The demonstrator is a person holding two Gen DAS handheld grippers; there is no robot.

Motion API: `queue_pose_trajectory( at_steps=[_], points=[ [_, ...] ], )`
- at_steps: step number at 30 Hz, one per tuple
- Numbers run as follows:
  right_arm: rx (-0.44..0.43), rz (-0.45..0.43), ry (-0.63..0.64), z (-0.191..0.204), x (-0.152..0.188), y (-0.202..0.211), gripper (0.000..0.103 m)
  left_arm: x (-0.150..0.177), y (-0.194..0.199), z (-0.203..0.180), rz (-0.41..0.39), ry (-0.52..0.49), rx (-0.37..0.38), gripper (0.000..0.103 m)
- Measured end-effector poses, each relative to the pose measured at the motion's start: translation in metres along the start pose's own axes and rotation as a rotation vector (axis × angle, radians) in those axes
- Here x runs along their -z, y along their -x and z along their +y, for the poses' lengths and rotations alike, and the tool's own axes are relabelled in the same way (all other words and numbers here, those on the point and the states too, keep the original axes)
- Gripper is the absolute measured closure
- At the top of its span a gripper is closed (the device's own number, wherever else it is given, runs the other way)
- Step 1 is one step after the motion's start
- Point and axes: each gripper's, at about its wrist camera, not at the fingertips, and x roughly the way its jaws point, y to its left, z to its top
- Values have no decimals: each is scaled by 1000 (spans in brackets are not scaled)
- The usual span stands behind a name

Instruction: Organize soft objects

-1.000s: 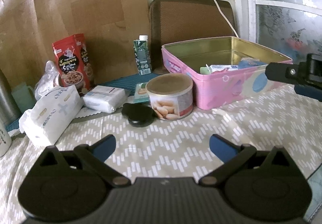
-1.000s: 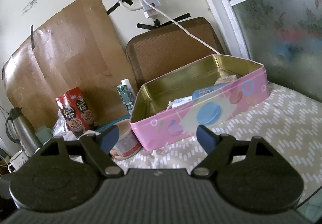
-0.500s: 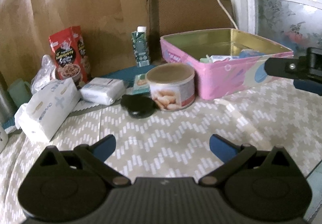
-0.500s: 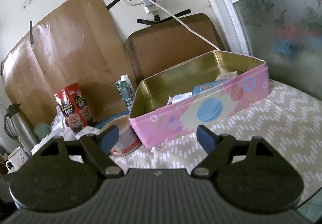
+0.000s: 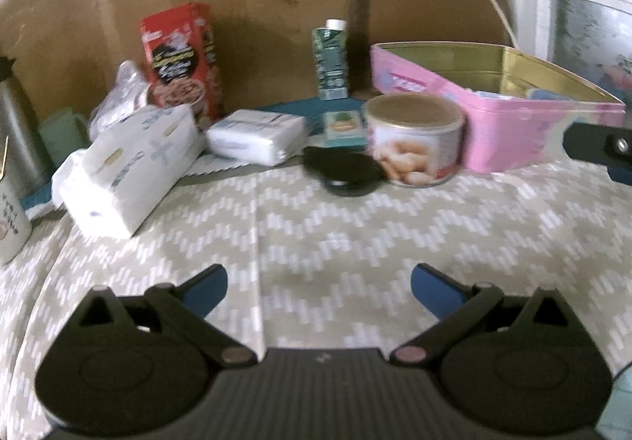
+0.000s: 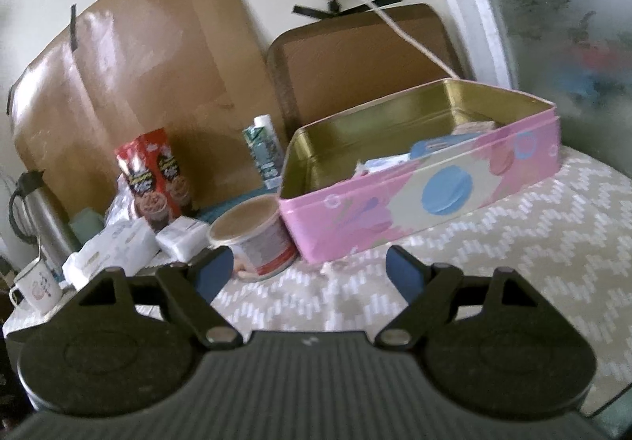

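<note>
I am holding my left gripper (image 5: 319, 284) open and empty above the grey-and-white zigzag tablecloth (image 5: 355, 226); my right gripper (image 6: 306, 270) is likewise open and empty, facing the open pink rectangular tin (image 6: 426, 203) at the far right. The large white soft tissue pack (image 5: 130, 173) is lying tilted at the near left, beside the smaller white wrapped pack (image 5: 256, 136) further back. I am judging both as light, compressible and slick-filmed. Grip across the narrow mid-section, squeezing gently. The round cardboard-lidded can (image 5: 412, 140) and black lid (image 5: 343, 173) are standing between packs and tin.
</note>
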Motion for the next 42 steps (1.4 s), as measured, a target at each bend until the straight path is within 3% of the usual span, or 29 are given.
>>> queue_pose_trajectory(
  at_steps=[11,20,23,26,28,34,36,37,38,42],
  points=[
    [-65,67,115,47,12,-21,17,4,-11,52,5,109,-49,0],
    [-214,126,323,105,14,-55,20,13,-20,138,-25,382,-215,0],
    [-261,147,394,132,-2,-86,23,17,-16,152,-85,475,-171,0],
    [-272,202,462,157,-20,-132,22,18,-15,153,-107,480,-166,0],
    [-232,258,531,173,-27,-170,12,18,-13,152,-123,475,-162,0],
    [-48,484,669,192,-22,-265,11,19,-14,155,-140,491,-120,0],
    [-60,508,624,187,-24,-272,13,19,-13,155,-142,491,-109,0],
    [-84,526,600,187,-24,-271,27,19,-13,154,-144,490,-105,0],
    [-112,530,586,186,-24,-266,34,19,-13,155,-144,491,-98,0],
    [-179,495,681,187,-4,-222,35,21,-12,158,-148,512,-62,0]
  ],
)
